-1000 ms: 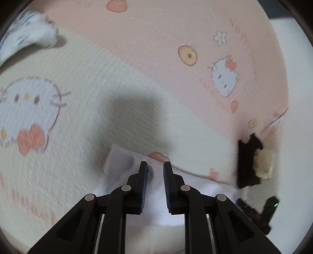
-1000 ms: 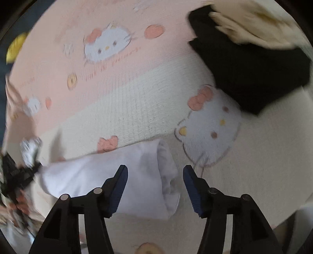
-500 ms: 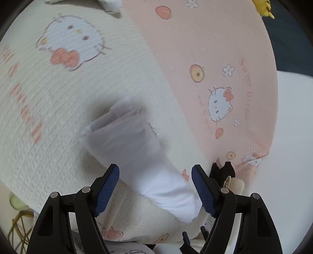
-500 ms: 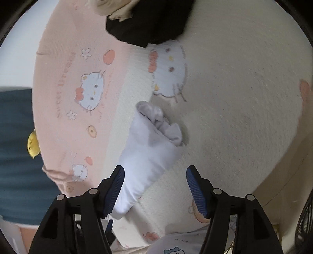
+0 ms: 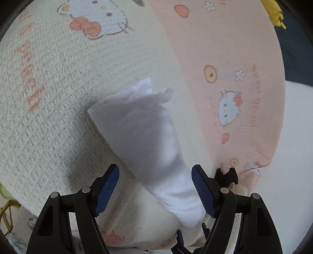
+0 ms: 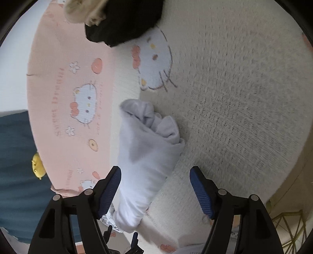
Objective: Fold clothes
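Note:
A white garment (image 5: 148, 140) lies folded into a long bundle on the cream and pink cartoon-cat blanket (image 5: 58, 109). My left gripper (image 5: 155, 185) hovers over one end of it, jaws wide, pads clear of the cloth. In the right wrist view the same white garment (image 6: 144, 156) runs from the middle toward the bottom, its bunched end pointing away. My right gripper (image 6: 155, 187) stands over it with its jaws still opening, and the cloth lies between the fingers without being pressed.
A black garment (image 6: 125, 21) with a cream piece (image 6: 82, 9) lies on the blanket at the far end. A yellow toy (image 6: 38, 163) sits on dark blue fabric (image 6: 15, 156) beside the blanket. A gold wire frame (image 6: 285, 224) stands at lower right.
My left gripper let go of the white garment and opened wide. Both grippers rolled and sank closer over the bundle. The right jaws spread wider.

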The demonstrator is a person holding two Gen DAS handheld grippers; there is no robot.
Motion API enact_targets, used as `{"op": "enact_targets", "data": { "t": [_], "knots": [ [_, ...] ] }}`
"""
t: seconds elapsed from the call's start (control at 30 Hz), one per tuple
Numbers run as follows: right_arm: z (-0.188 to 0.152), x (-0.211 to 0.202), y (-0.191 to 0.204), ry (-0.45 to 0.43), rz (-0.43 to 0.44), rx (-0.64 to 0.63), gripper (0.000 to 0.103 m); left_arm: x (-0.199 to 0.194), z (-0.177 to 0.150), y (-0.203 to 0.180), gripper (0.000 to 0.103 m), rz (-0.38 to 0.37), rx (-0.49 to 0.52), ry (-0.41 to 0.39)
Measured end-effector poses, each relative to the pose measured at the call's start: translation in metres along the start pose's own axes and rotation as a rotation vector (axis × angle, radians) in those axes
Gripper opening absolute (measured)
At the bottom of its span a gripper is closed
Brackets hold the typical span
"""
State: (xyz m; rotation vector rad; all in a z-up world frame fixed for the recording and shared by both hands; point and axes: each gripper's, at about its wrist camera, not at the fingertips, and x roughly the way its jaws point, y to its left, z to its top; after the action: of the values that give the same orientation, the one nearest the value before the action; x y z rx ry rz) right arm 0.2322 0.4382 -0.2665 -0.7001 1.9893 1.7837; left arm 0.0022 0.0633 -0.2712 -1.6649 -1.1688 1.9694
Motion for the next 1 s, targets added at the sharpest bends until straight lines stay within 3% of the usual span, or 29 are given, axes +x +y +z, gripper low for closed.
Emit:
{"op": "enact_targets", "data": {
  "t": [0.1,0.27,0.43,0.57,0.7,0.8,0.83,0.87,0.93,1.0],
  "knots": [
    [0.002,0.005,-0.001,-0.027,0.033,0.001,0.072,0.006,0.002,0.004,0.075,-0.026,-0.006,-0.010],
    [0.011,0.019,0.002,-0.078,0.100,-0.011,0.073,0.014,0.008,0.017,0.075,-0.132,-0.074,-0.037],
    [0.016,0.026,0.011,-0.142,0.092,-0.011,0.073,0.020,0.020,0.012,0.075,-0.160,-0.061,-0.076],
    [0.007,0.031,0.026,-0.207,0.004,-0.056,0.073,0.023,0.017,0.003,0.075,-0.132,-0.012,-0.105],
    [-0.005,0.042,0.052,-0.248,-0.177,-0.198,0.074,0.029,0.014,-0.009,0.075,-0.082,0.041,-0.132],
    [-0.020,0.053,0.070,-0.285,-0.346,-0.355,0.066,0.032,0.014,-0.013,0.074,-0.065,0.040,-0.158],
    [-0.024,0.056,0.073,-0.293,-0.391,-0.403,0.062,0.033,0.013,-0.016,0.063,-0.026,0.046,-0.171],
    [-0.026,0.059,0.077,-0.298,-0.424,-0.443,0.055,0.030,0.012,-0.016,0.044,0.021,0.056,-0.181],
    [-0.027,0.061,0.081,-0.280,-0.447,-0.504,0.045,0.030,0.012,-0.021,0.038,0.082,0.092,-0.187],
    [-0.024,0.057,0.083,-0.247,-0.426,-0.532,0.034,0.028,0.013,-0.023,0.033,0.097,0.099,-0.187]
  ]
}}
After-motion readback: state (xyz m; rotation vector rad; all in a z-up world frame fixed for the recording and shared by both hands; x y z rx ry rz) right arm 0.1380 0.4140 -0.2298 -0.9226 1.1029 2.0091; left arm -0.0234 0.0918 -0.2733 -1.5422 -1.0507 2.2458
